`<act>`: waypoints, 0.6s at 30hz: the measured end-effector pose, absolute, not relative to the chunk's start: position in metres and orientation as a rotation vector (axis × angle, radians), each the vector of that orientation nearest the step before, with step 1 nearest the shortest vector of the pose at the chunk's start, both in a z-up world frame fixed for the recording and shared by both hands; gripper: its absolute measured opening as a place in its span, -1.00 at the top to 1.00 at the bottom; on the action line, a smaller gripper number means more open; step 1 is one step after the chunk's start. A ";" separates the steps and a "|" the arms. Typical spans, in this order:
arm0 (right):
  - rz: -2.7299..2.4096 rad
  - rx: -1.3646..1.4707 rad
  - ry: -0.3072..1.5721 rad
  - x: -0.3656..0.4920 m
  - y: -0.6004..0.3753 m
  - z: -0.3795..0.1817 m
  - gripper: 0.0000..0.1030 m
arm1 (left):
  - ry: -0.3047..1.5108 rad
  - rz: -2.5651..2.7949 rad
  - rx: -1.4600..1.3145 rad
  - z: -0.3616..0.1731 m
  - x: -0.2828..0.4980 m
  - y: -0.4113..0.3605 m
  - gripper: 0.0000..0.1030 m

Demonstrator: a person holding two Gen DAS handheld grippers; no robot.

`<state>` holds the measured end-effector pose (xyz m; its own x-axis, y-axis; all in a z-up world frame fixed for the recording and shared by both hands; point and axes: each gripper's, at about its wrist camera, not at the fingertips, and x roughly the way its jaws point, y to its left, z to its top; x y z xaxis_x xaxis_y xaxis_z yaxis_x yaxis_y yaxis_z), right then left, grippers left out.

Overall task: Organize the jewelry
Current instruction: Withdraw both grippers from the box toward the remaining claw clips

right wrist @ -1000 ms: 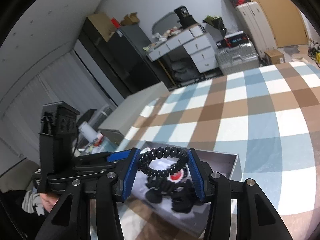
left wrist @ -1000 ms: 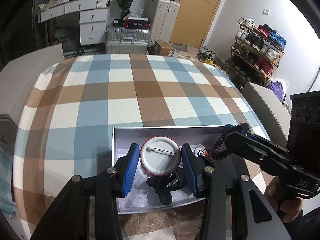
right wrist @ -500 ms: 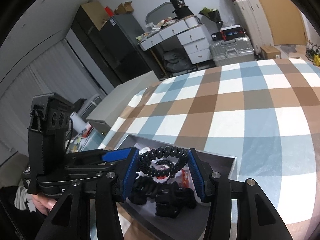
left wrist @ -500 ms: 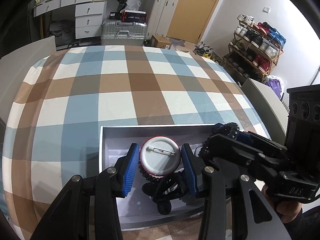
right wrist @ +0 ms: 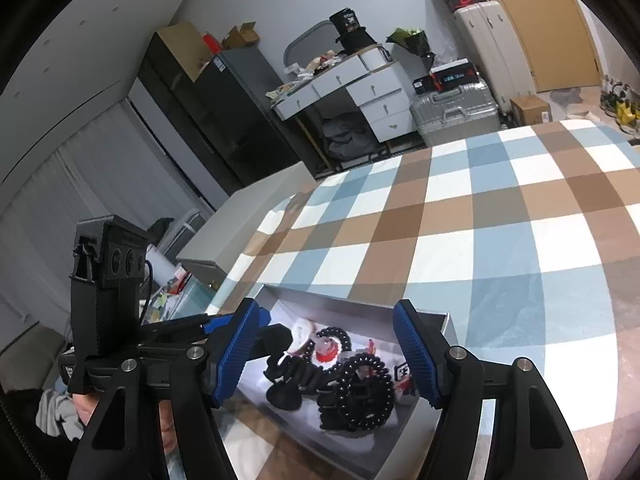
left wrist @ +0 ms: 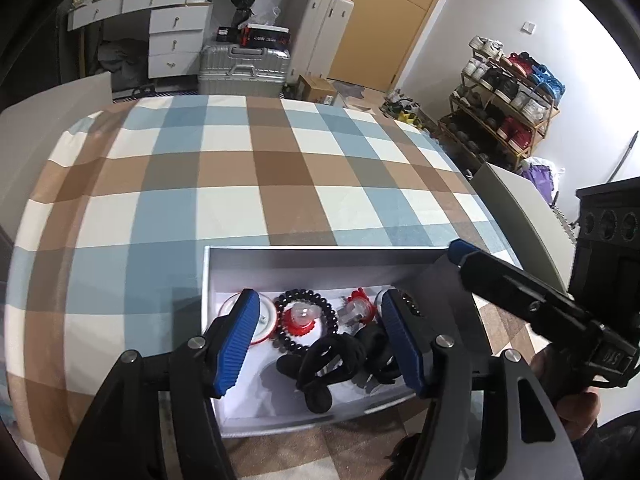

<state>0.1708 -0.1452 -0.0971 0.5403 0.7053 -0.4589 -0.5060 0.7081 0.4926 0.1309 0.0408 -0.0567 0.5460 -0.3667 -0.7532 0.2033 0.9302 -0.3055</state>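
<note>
Centrally, a shallow grey box (left wrist: pixel 320 254) sits on the checked cloth, holding the jewelry on its white floor. Inside lie a black beaded bracelet (left wrist: pixel 305 320) ringing a clear red-based piece, a round pin badge (left wrist: pixel 267 320) at the left, a second red-and-clear piece (left wrist: pixel 358 310), and a black hair tie (left wrist: pixel 332 364) toward the near wall. From the right wrist view a second, coiled black bracelet (right wrist: pixel 362 390) rests in the box nearer that camera.

Left gripper (left wrist: pixel 316 344): jaws have just been opening and stand apart above the box; the badge lies below them, with nothing pressed between the blue pads. Right gripper (right wrist: pixel 326 354): jaws likewise have just been opening, apart, with the coiled bracelet lying loose in the box beneath. A hand (left wrist: pixel 576 408) holds the right gripper's handle.

Surface: a blue, brown and cream checked cloth (left wrist: pixel 256 176), flat, bare beyond the box.

Room: a white drawer unit (left wrist: pixel 176 40) with cluttered top stands at the far wall, a silver suitcase (left wrist: pixel 244 68) beside it, tall white cases and a wooden door (left wrist: pixel 384 24) further right. A shoe rack (left wrist: pixel 508 96) fills the right wall. Dark cabinets (right wrist: pixel 216 112) stand at the left in the right wrist view.
</note>
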 end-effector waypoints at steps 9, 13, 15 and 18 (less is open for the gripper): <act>0.716 0.297 0.647 0.146 -0.151 -0.083 -0.38 | 0.885 -0.310 -0.116 -0.042 0.112 0.036 -0.15; 0.703 0.255 0.622 0.131 -0.150 -0.077 -0.39 | 0.874 -0.301 -0.104 -0.039 0.103 0.037 -0.16; 0.694 0.241 0.614 0.124 -0.151 -0.076 -0.47 | 0.873 -0.292 -0.097 -0.038 0.097 0.037 -0.24; 0.679 0.235 0.617 0.114 -0.153 -0.077 -0.49 | 0.858 -0.285 -0.098 -0.036 0.087 0.038 -0.41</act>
